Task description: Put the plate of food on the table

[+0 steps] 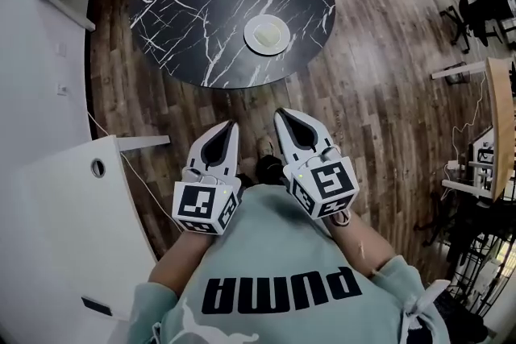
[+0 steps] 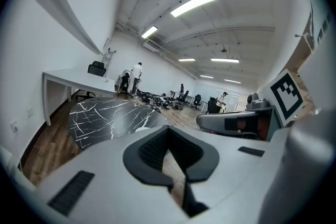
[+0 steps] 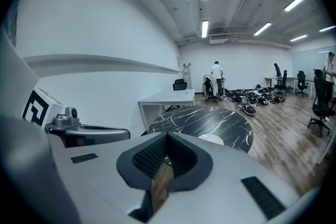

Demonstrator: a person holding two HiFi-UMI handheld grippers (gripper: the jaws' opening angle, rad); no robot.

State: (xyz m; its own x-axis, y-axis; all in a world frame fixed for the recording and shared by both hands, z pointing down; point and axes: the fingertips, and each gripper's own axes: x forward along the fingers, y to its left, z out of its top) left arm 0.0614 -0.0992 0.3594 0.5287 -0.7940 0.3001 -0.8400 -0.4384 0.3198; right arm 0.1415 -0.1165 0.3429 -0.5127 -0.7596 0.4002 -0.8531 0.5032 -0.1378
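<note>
Wood-plank floor (image 1: 379, 93) underfoot, open office room.

- Nearest: left gripper (image 1: 230, 125) and right gripper (image 1: 282, 113) held side by side low against the person's chest, tips pointing forward and slightly toward each other.
- Both sets of jaws are pressed together with nothing between them.
- Ahead: round black marble table (image 1: 201, 4), well apart from the grippers.
- White plate (image 1: 267, 35) sits flat on the table near its nearer edge, with pale food on it, kind unclear.
- Judgement: placement looks complete. Nothing left to carry.
- Far end: chairs, a few people.
</note>
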